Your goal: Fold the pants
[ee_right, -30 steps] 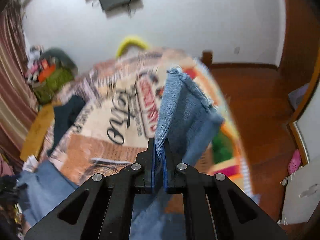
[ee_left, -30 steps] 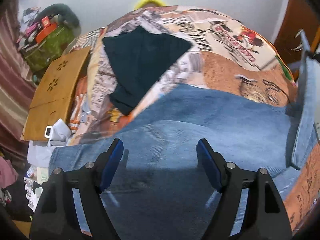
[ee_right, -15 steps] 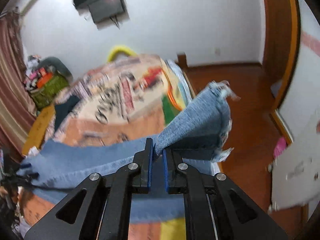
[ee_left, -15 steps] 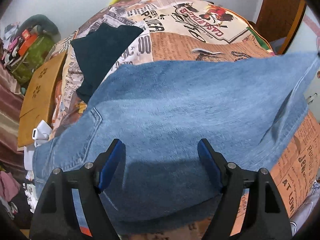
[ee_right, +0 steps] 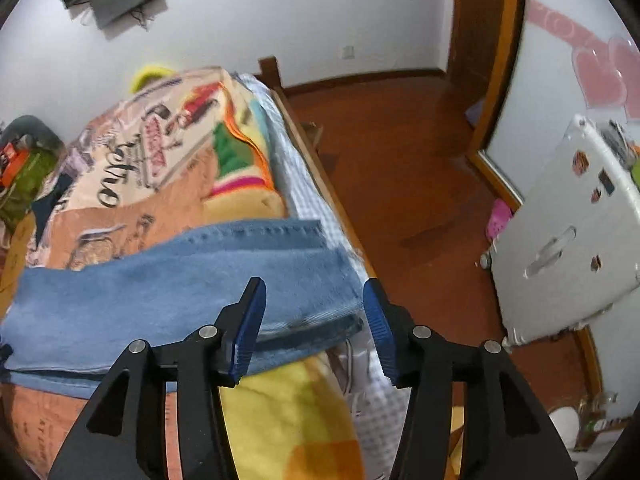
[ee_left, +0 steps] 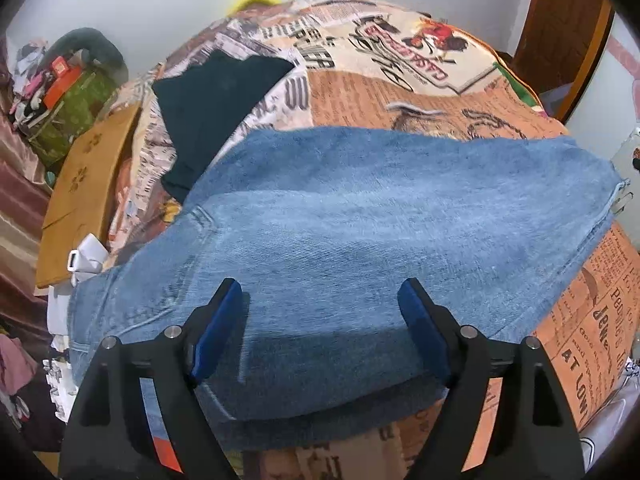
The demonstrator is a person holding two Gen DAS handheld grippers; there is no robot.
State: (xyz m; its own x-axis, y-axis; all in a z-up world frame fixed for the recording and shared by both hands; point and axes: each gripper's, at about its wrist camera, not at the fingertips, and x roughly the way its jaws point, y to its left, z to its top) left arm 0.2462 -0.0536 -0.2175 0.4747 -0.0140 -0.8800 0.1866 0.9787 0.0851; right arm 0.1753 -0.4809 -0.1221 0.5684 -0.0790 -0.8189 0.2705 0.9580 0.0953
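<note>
Blue denim pants (ee_left: 360, 216) lie across a bed, one leg laid flat over the other. In the left wrist view my left gripper (ee_left: 322, 304) hovers over the near part of the denim, its jaws opening wide with nothing pinched between them. In the right wrist view the hem end of the pants (ee_right: 224, 276) rests near the bed's right edge. My right gripper (ee_right: 314, 308) stands just above that hem, its jaws opening; the cloth lies under the gap and the pads do not press it.
The bed has a printed newspaper-pattern blanket (ee_left: 400, 92). A folded dark garment (ee_left: 216, 96) lies at the back left, beside a wooden board (ee_left: 88, 188) and a cluttered pile (ee_left: 68, 92). Right of the bed are a wooden floor (ee_right: 400, 160) and a white case (ee_right: 568, 236).
My right gripper carried the leg hem down onto the bed and let it go, its jaws parting. The denim leg now lies flat. My left gripper shifted over the pants, still empty.
</note>
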